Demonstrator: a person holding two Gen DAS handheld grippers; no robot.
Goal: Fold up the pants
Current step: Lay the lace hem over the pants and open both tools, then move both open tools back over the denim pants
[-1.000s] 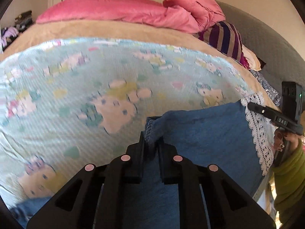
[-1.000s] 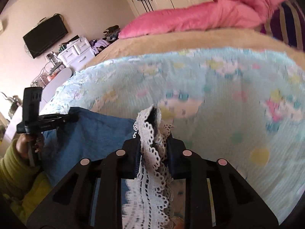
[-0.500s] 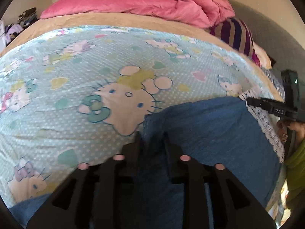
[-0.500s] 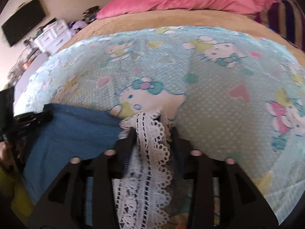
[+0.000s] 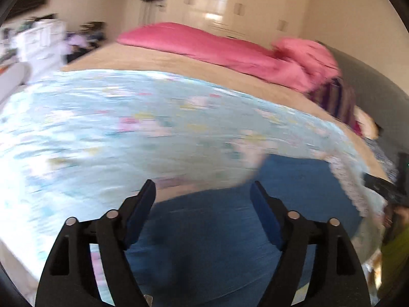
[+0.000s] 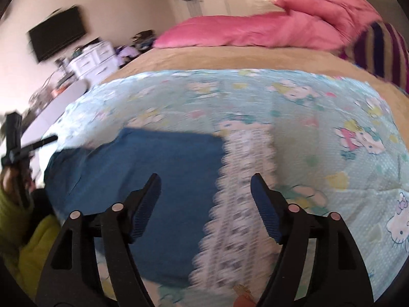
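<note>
A wide bed [image 6: 194,58] fills both views beyond the tongs, its tan cover overlaid with a pale blue cartoon-print sheet [image 6: 319,128] that spreads ahead of and to either side of both tools. At the far end, well beyond the fingertips, lies a pink duvet [image 6: 255,30], with a striped cushion [image 6: 381,51] off to the right. The blue pants [image 6: 143,179] lie flat on the sheet directly under and just ahead of both tongs; their white lace hem [image 6: 242,192] runs between the right tool's fingers and away from them. The left gripper [image 5: 203,199] has its jaws opening, already wide apart, with the blue cloth lying below the gap and neither pad pressing on it. The right gripper [image 6: 205,192] is likewise opening, wide, with the lace and blue cloth beneath the gap and untouched by the pads. Far left of the right tongs, a yellow-green sleeve [image 6: 18,220] shows. Both views are blurred.
</note>
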